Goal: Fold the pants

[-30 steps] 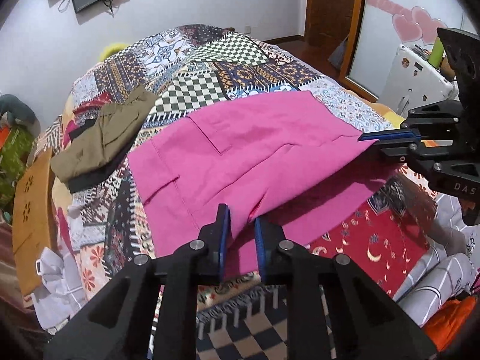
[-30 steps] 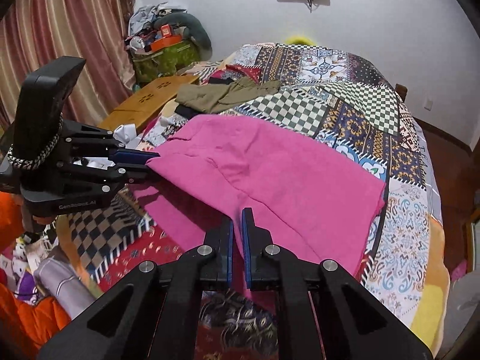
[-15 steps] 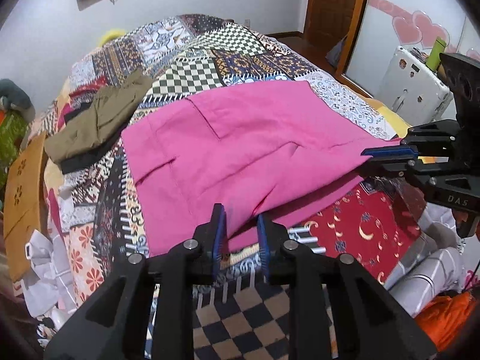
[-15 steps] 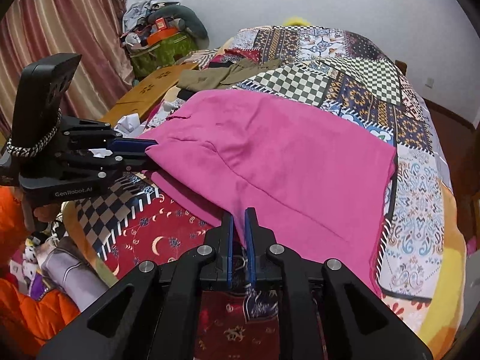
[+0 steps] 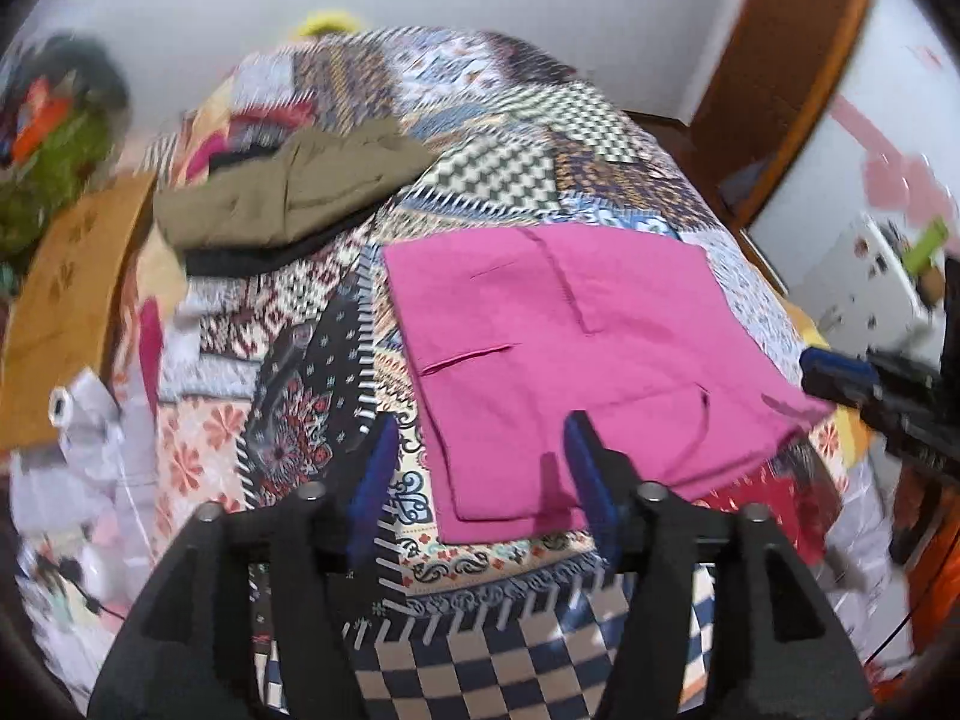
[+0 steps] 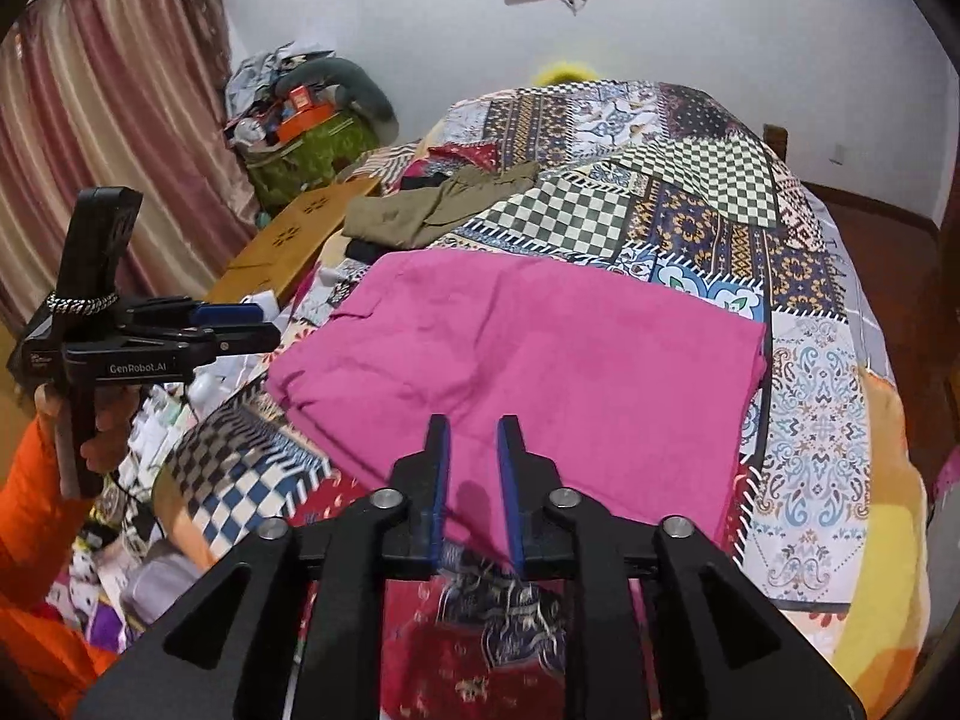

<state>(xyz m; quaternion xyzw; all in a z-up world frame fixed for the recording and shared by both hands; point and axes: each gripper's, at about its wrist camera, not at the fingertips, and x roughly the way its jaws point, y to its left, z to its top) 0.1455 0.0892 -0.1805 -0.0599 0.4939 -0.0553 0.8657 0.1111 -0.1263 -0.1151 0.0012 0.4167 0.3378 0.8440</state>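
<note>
The pink pants lie folded flat on the patchwork bed; they also show in the right wrist view. My left gripper is open and empty, above the pants' near left corner. It shows from the side in the right wrist view, left of the pants. My right gripper is open and empty over the pants' near edge. Its blue fingertips show at the right in the left wrist view, just off the pants' right corner.
Olive pants lie folded on a black garment at the bed's far left, also in the right wrist view. A wooden board and clutter sit left of the bed. A white appliance stands on the right.
Both grippers have let go of the pink pants and opened. The pants have dropped flat onto the bed. Both grippers have pulled back a little.
</note>
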